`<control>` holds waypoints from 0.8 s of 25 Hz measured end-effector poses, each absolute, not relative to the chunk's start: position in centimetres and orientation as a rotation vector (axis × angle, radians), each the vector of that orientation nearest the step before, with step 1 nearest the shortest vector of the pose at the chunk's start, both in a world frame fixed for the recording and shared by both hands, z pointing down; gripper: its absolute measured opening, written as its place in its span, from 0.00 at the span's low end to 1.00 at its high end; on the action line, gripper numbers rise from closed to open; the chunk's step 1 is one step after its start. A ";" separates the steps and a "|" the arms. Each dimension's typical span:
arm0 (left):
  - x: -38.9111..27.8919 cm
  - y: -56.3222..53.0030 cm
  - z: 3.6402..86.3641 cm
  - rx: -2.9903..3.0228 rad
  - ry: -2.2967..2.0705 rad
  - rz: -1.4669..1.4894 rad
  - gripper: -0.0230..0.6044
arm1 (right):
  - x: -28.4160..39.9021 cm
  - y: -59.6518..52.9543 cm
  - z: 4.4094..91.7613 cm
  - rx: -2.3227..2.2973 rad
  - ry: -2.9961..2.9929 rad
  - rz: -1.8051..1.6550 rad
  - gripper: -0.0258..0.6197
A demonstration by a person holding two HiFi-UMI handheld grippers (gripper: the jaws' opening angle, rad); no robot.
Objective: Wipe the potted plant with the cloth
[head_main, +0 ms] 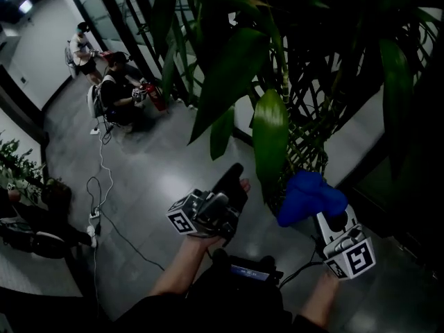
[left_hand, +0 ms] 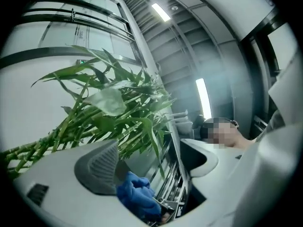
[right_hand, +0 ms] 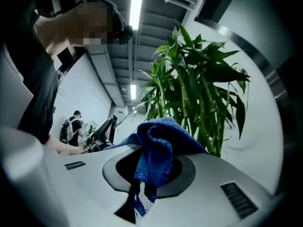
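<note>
The right gripper is clamping the blue cloth just beside the leaves of the potted plant, ready for wiping, while the left gripper is hovering open-jawed and empty, seemingly to steady a leaf.

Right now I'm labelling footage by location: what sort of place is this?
Probably an office lobby or corridor: glossy grey floor, dark-framed glass wall panels, long ceiling strip lights, tall green leafy potted plant.

Bunched blue cloth sits raised just beside the long-leaved green potted plant.
</note>
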State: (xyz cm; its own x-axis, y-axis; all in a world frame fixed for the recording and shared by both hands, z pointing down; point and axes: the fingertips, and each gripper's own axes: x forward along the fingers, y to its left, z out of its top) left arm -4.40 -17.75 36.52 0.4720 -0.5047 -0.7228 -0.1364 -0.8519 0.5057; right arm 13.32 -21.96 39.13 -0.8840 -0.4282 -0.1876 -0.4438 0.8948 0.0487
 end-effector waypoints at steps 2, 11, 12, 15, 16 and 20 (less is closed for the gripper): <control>-5.9 -17.2 35.4 2.376 -0.510 -1.356 0.69 | 14.1 -21.7 37.5 -0.753 2.808 0.156 0.15; -16.1 -13.6 30.1 2.443 -0.255 -1.375 0.69 | 9.1 -15.2 28.5 -1.034 2.458 0.347 0.15; -17.3 -13.5 29.5 2.455 -0.227 -1.370 0.69 | 7.8 -14.8 27.7 -1.044 2.435 0.368 0.15; -19.4 -13.1 27.4 2.502 -0.121 -1.340 0.69 | 4.4 -12.7 25.4 -1.086 2.383 0.443 0.15; -19.6 -13.0 26.8 2.514 -0.084 -1.322 0.69 | 3.5 -11.7 24.8 -1.103 2.372 0.461 0.15; -18.9 -13.1 24.3 2.521 0.020 -1.253 0.69 | 0.5 -8.9 22.7 -1.147 2.378 0.503 0.15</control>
State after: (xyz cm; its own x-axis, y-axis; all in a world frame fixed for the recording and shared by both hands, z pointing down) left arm -18.91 -13.09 24.34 0.6143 -0.1303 -0.7782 0.1551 -0.9471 0.2810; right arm 0.49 -8.92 22.73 -0.5528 -0.6348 -0.5399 -0.7990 0.5879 0.1269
